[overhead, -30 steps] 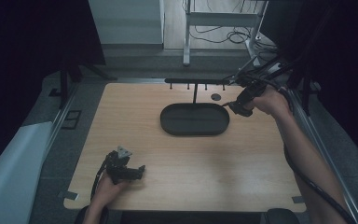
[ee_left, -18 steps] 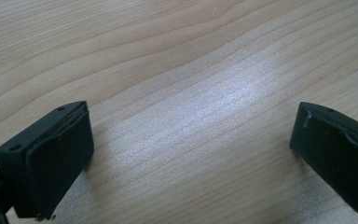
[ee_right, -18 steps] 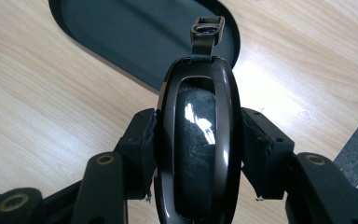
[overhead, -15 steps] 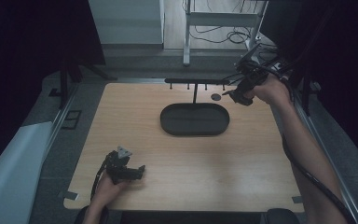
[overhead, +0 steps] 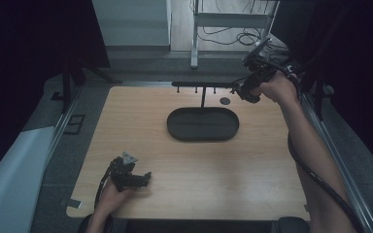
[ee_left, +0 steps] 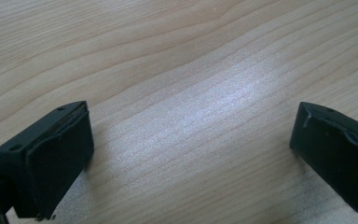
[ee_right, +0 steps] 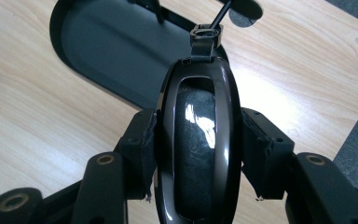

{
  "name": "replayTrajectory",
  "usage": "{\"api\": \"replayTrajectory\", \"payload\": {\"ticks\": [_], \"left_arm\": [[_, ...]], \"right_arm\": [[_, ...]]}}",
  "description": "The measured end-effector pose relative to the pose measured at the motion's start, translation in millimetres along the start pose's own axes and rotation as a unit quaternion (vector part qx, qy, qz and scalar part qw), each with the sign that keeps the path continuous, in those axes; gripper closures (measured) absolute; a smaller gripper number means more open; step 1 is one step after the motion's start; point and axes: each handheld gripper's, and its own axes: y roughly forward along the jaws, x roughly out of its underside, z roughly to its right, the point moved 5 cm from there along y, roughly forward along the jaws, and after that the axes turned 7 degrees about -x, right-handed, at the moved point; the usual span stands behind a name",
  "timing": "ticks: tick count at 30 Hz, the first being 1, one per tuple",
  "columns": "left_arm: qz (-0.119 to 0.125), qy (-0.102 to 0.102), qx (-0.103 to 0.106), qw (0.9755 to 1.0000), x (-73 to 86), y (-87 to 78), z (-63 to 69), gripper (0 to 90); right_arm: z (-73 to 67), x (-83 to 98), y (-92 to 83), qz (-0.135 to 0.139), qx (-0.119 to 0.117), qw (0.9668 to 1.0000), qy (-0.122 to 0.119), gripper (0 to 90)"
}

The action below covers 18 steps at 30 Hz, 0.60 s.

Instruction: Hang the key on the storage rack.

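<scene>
The right hand-held gripper (ee_right: 200, 154) is clamped on a glossy black oval fob (ee_right: 199, 140), one jaw pressed to each long side; a small metal loop at the fob's top (ee_right: 206, 32) meets the tip of a thin black rod. In the high view this right hand-held gripper (overhead: 243, 91) sits at the far right of the tabletop (overhead: 252, 160), at the right end of the horizontal bar of a small hanger stand (overhead: 203, 85) that rises behind a black oval tray (overhead: 203, 124). The step in hand looks like hanging the fob on the stand. The next move probably calls for sliding the loop fully over the bar end or a hook, then easing the jaws apart without tugging the light stand over.

The left hand-held gripper (overhead: 132, 178) lies at the near left of the tabletop, jaws wide apart over bare wood (ee_left: 191, 116), holding nothing.

Against the earlier frames, the right hand-held gripper has risen from just beside the tray's right rim and travelled farther away, up to bar height; the left has stayed put.
</scene>
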Motion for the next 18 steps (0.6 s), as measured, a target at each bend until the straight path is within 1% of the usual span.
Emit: {"api": "replayTrajectory", "payload": {"ticks": [1, 4, 10, 11, 14, 15, 18], "left_arm": [[0.0, 0.0, 0.0, 1.0, 0.0, 0.0, 0.0, 0.0], [-0.001, 0.0, 0.001, 1.0, 0.0, -0.1, 0.0, 0.0], [-0.001, 0.0, 0.001, 1.0, 0.0, -0.1, 0.0, 0.0], [-0.001, 0.0, 0.001, 1.0, 0.0, -0.2, 0.0, 0.0], [-0.001, 0.0, 0.001, 1.0, 0.0, -0.2, 0.0, 0.0], [-0.001, 0.0, 0.001, 1.0, 0.0, -0.1, 0.0, 0.0], [-0.001, 0.0, 0.001, 1.0, 0.0, -0.1, 0.0, 0.0]], "right_arm": [[0.5, -0.4, -0.2, 0.0, 0.0, 1.0, 0.001, 49.0], [4.4, -1.5, 1.6, 0.007, 0.008, 0.9999, 0.007, 49.0], [15.7, 0.3, 8.8, 0.014, 0.027, 0.9994, 0.018, 48.9], [20.0, 1.3, 10.8, 0.016, 0.032, 0.9991, 0.024, 48.9], [23.2, 2.2, 12.7, 0.019, 0.032, 0.9989, 0.029, 48.9], [26.8, 3.8, 16.0, 0.02, 0.035, 0.9986, 0.033, 48.9], [29.9, 5.0, 18.8, 0.02, 0.041, 0.9983, 0.036, 48.9]]}}
